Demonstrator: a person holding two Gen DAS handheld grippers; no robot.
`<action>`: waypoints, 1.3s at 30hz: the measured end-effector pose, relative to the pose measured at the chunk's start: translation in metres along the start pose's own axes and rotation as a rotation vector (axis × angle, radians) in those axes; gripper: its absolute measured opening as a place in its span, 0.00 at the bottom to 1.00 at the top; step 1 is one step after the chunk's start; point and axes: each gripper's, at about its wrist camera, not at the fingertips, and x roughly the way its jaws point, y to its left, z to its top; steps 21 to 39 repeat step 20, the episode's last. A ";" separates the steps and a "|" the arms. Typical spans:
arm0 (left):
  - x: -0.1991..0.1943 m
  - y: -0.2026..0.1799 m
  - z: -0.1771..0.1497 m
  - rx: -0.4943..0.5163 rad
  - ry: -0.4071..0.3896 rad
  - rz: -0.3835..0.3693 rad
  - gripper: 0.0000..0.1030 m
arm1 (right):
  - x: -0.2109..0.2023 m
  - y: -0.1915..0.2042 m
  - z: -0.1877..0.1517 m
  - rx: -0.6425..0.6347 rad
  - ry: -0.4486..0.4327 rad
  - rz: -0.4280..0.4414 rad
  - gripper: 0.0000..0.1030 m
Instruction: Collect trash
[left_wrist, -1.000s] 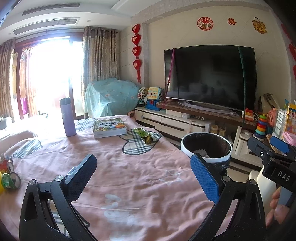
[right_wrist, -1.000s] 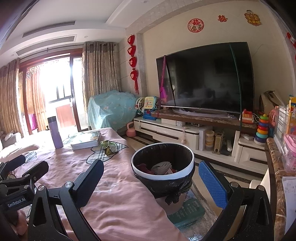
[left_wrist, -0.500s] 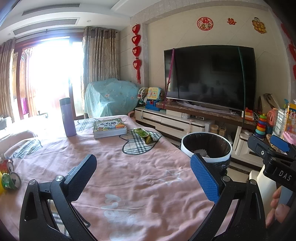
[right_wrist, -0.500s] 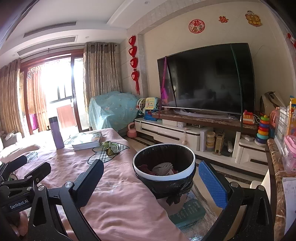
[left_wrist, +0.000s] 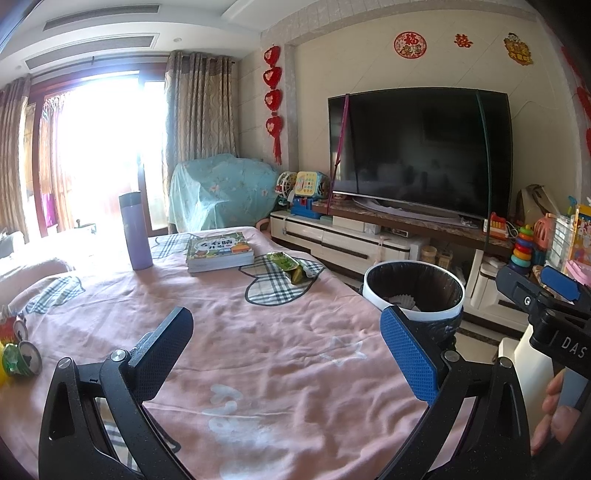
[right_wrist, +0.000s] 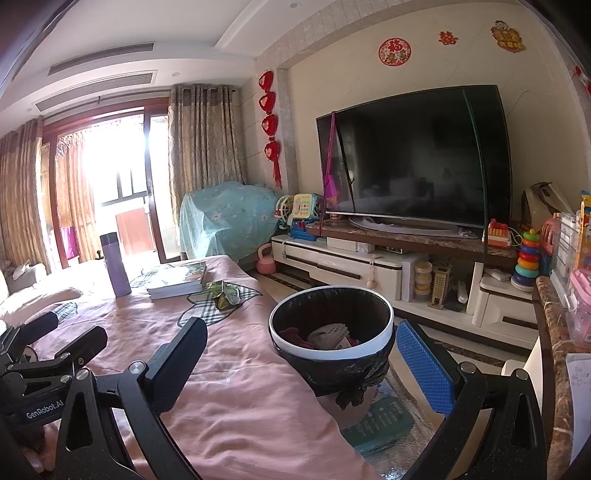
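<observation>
- A crumpled green snack wrapper lies on the plaid heart patch of the pink cloth-covered counter, just beside a stack of picture books.
- A round white bin with a black bag stands at the counter's edge with trash inside.
- A tall purple bottle stands upright near the books.
- The left gripper is wide and holds nothing.
- The right gripper is wide too, near the bin.
</observation>
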 end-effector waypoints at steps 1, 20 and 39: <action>0.000 0.000 0.000 0.000 0.001 0.000 1.00 | 0.000 0.000 0.000 0.000 0.000 0.000 1.00; 0.005 0.010 -0.004 -0.013 0.019 0.004 1.00 | 0.007 0.007 -0.003 0.007 0.014 0.024 1.00; 0.005 0.010 -0.004 -0.013 0.019 0.004 1.00 | 0.007 0.007 -0.003 0.007 0.014 0.024 1.00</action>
